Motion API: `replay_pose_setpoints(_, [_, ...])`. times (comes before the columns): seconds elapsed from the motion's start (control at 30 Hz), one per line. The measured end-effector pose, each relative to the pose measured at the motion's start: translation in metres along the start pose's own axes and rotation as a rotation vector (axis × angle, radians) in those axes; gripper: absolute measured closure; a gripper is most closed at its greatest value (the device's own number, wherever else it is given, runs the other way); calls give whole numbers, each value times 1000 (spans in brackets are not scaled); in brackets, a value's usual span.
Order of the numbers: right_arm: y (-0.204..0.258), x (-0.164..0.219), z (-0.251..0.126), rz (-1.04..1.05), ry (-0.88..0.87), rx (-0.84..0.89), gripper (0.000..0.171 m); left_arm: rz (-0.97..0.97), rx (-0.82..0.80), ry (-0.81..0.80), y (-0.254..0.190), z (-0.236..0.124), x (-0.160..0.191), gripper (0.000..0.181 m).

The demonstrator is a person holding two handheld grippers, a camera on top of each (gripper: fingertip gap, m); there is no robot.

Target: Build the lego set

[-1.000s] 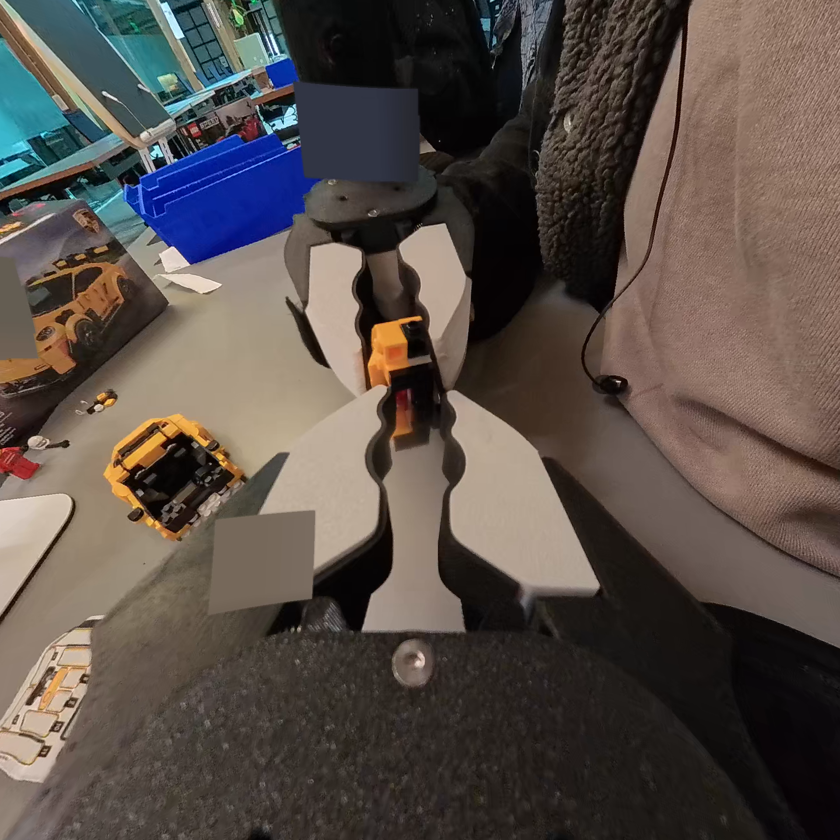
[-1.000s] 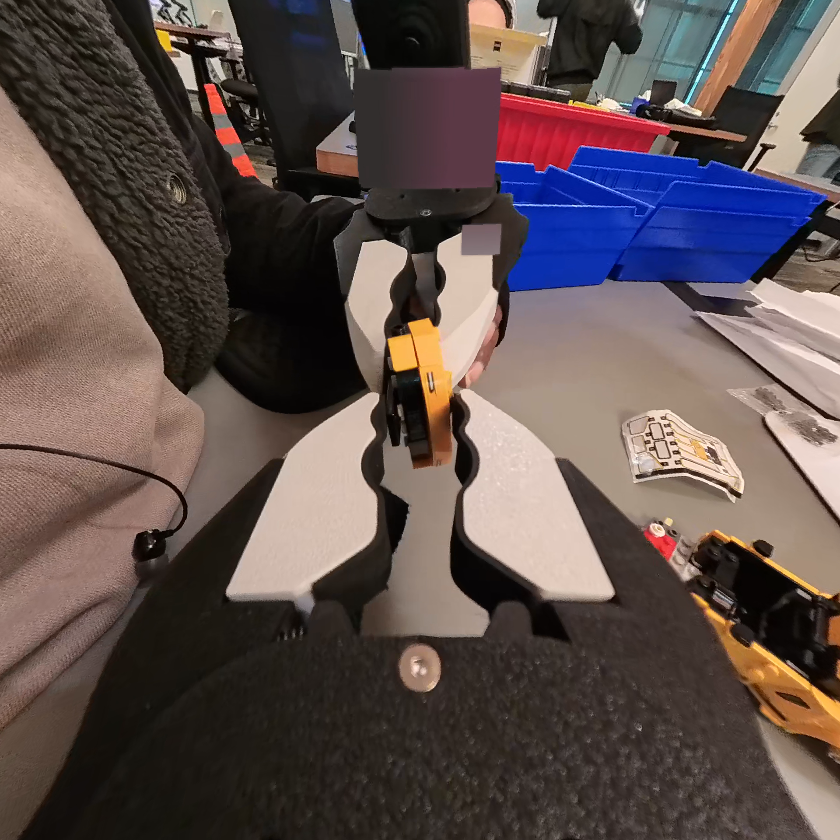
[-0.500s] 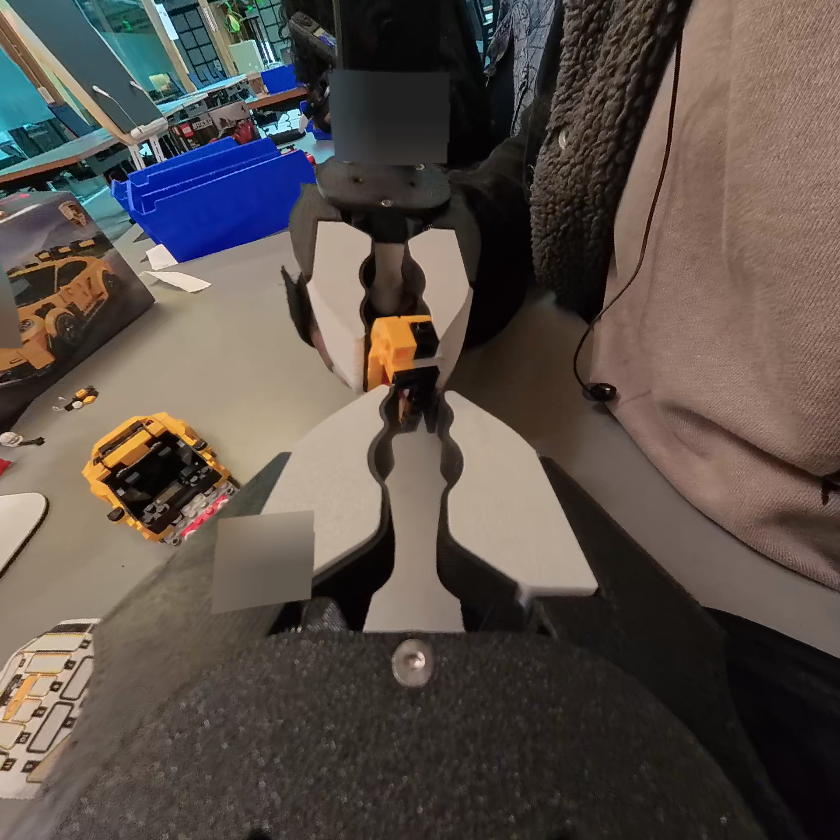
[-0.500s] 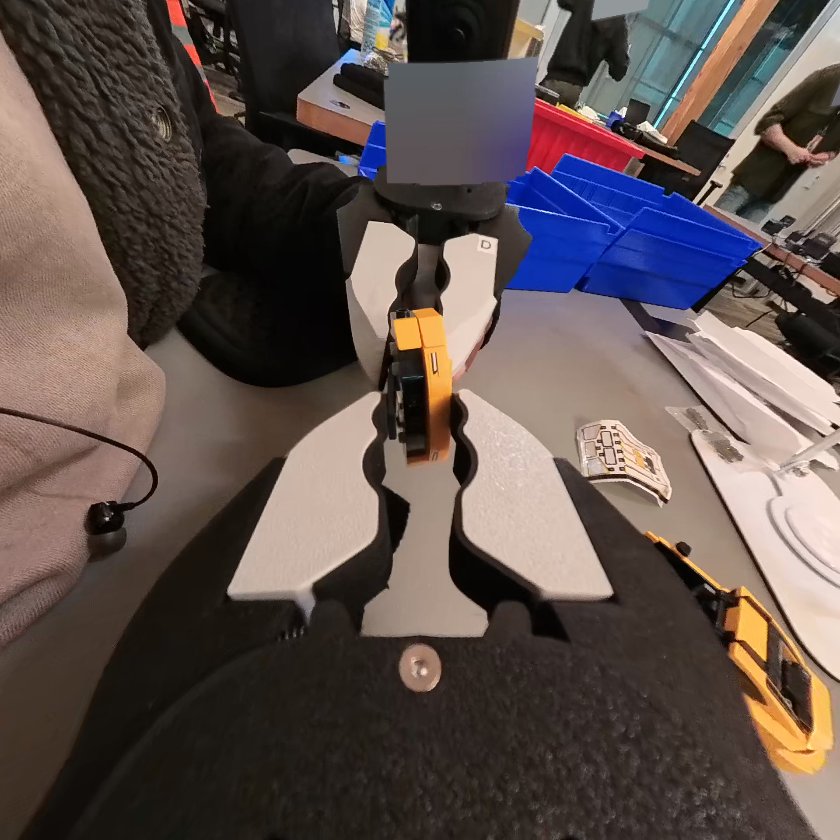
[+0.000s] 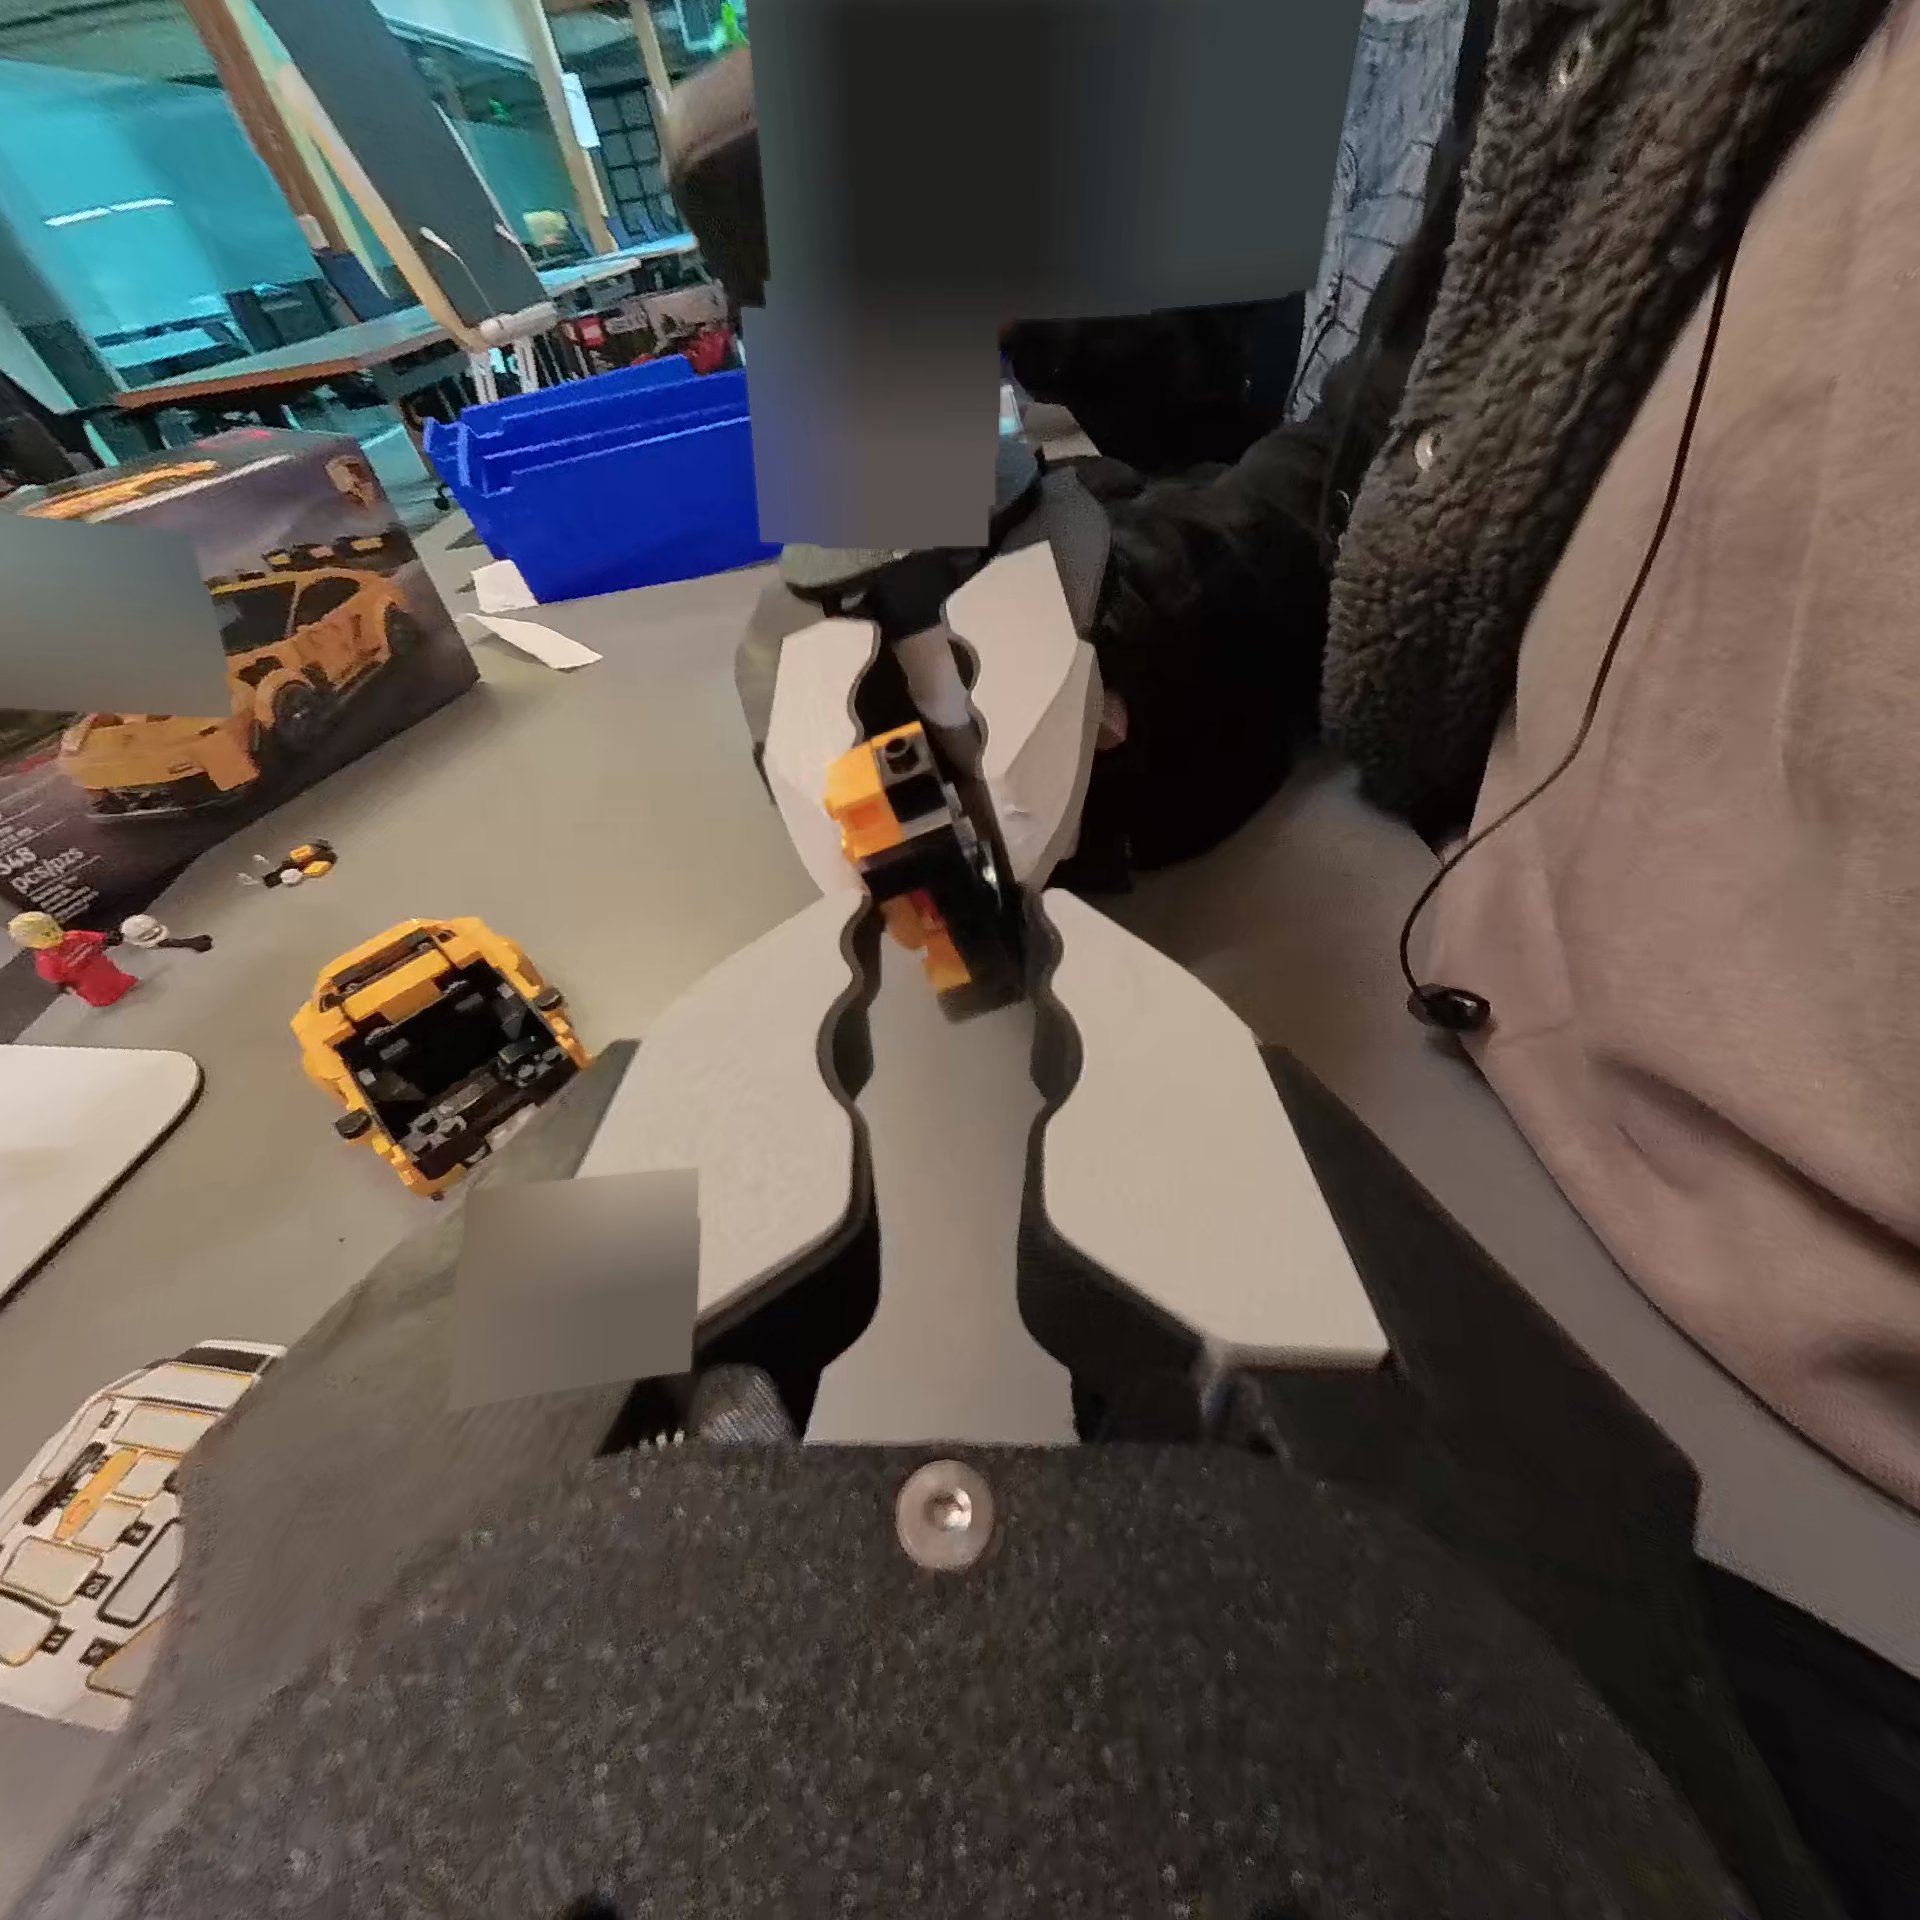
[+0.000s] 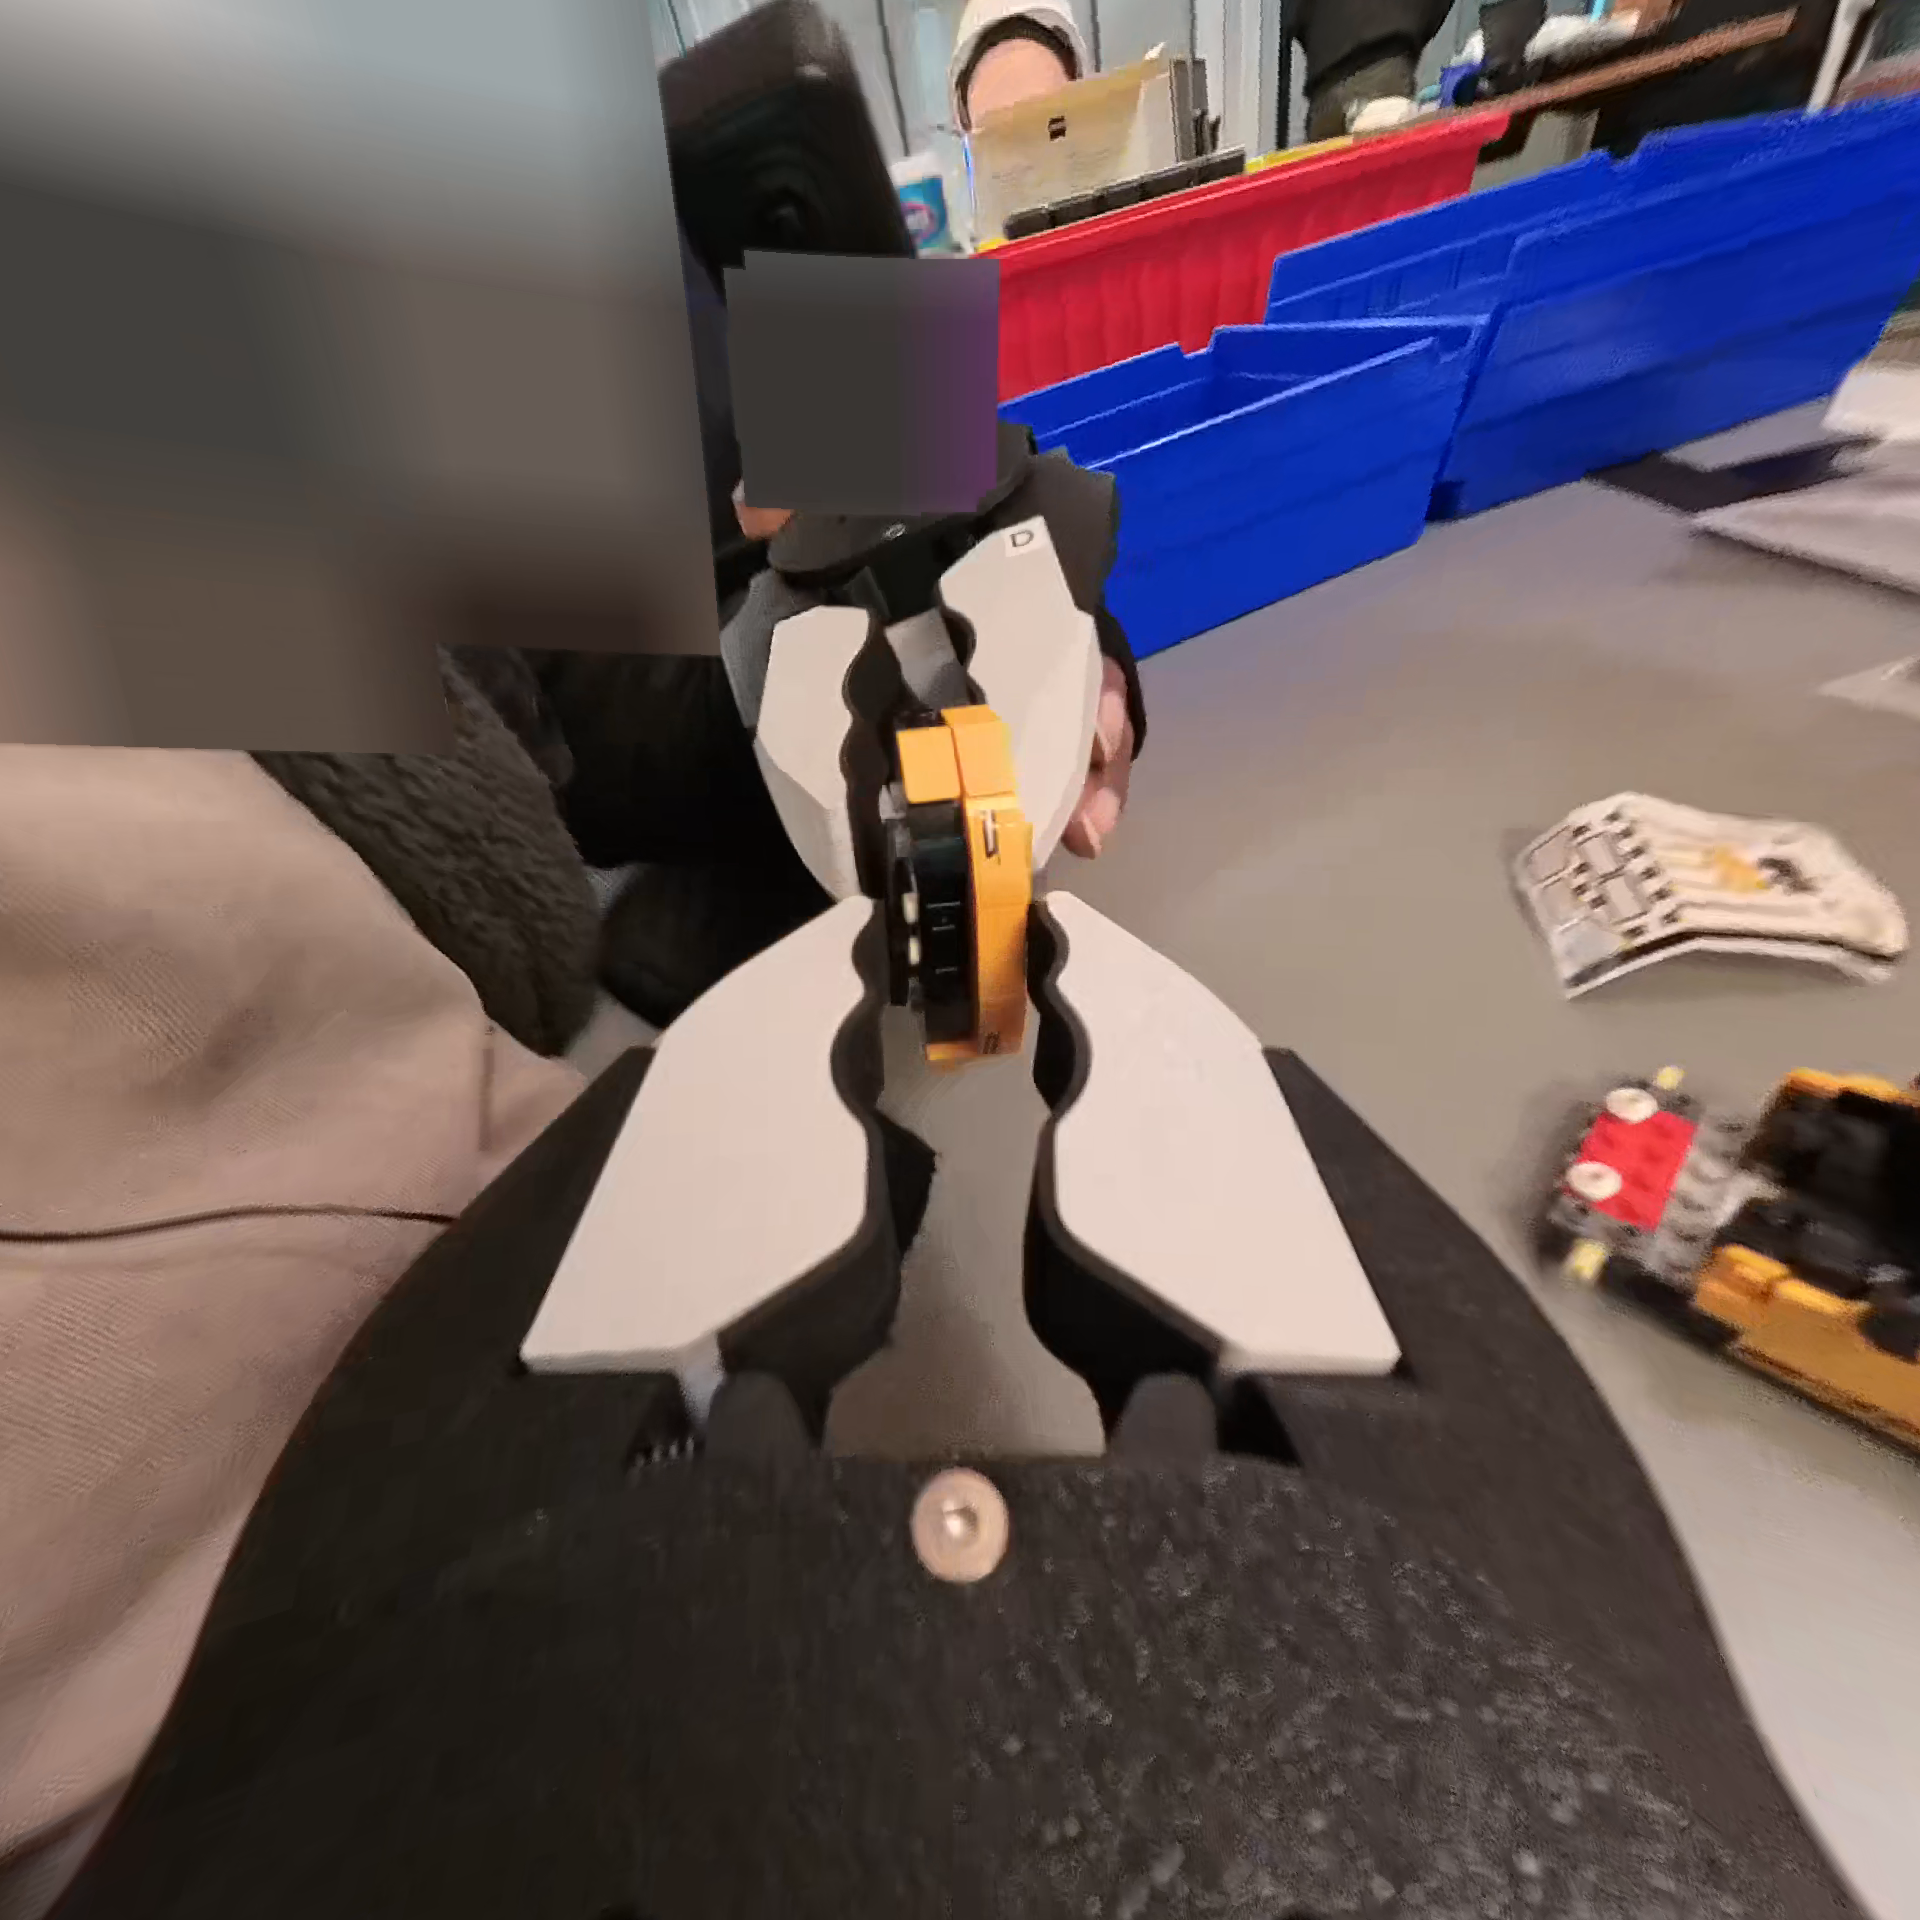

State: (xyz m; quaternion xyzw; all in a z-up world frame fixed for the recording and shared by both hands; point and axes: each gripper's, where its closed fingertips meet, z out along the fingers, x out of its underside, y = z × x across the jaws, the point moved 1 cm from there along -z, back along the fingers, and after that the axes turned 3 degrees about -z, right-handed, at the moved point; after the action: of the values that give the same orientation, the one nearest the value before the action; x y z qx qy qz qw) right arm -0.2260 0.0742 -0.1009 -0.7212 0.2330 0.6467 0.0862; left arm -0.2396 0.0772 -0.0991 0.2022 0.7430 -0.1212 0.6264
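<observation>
Two handheld grippers are facing each other tip to tip above the table. The left gripper (image 5: 940, 935) and the right gripper (image 6: 951, 935) are each pinching the same small orange and black brick assembly (image 6: 961, 894) from opposite ends, fingers nearly closed.

Grey fingers (image 5: 748, 1122); black foam; beige sweater (image 5: 1714, 831)

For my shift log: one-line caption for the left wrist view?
Both tongs pinch one orange-and-black brick sub-assembly above the grey table.
</observation>
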Motion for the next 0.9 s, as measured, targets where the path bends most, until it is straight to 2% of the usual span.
replay_pose_setpoints(0.13, [-1,0,3,278,-34,-101,146,-102,8,-64,5,-2,-7,151])
replay_pose_setpoints(0.33, [-10,-4,4,562,-128,-147,146,-409,44,-130,18,-5,-10,154])
replay_pose_setpoints(0.53, [-25,5,5,565,-107,-66,144,-682,46,-154,31,-3,5,160])
replay_pose_setpoints(0.63, [-35,12,2,506,-59,12,133,-768,71,-156,32,-3,10,166])
replay_pose_setpoints(0.67, [-38,16,1,487,-31,36,133,-798,71,-165,34,-3,12,176])
replay_pose_setpoints(0.7, [-37,19,1,460,-3,43,146,-824,69,-177,35,-3,13,178])
replay_pose_setpoints(0.8, [-41,28,1,411,72,97,146,-837,59,-129,35,-2,22,178])
replay_pose_setpoints(0.9, [-39,34,1,469,156,39,146,-835,67,-78,31,0,28,178])
